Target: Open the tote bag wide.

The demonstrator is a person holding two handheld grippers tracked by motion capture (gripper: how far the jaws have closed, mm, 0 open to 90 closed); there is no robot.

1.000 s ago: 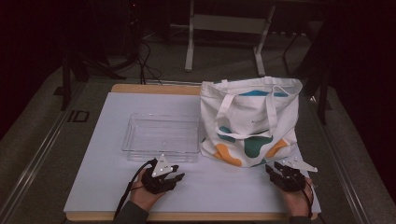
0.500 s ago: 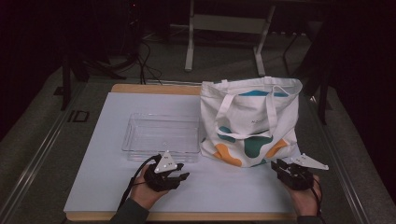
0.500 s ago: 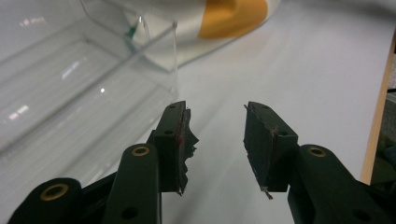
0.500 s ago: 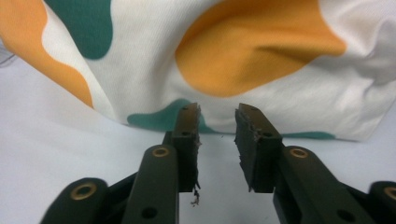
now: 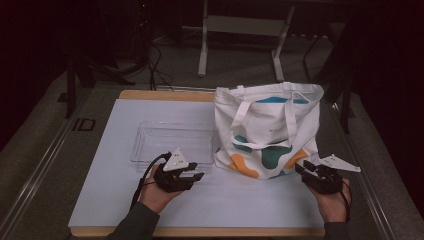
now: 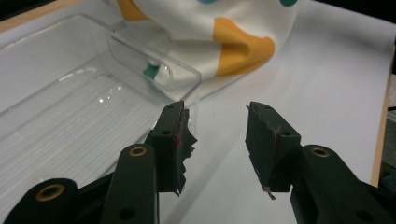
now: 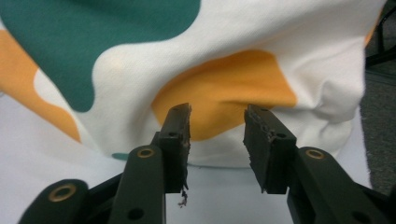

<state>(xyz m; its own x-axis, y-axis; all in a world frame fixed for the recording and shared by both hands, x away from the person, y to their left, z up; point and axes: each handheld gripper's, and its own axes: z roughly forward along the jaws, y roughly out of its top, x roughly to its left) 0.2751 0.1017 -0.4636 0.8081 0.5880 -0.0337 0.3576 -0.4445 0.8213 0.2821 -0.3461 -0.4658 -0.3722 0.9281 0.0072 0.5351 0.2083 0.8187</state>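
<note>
The tote bag lies on the white table, its left edge against the clear tray; the left gripper hovers by the tray's near right corner, its 2 jaws just opening, nothing between; the right gripper faces the bag's lower right corner, jaws just opening, empty.

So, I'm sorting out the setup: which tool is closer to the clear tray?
The left tool, right at the clear tray's near corner; the right tool faces the tote bag.
</note>
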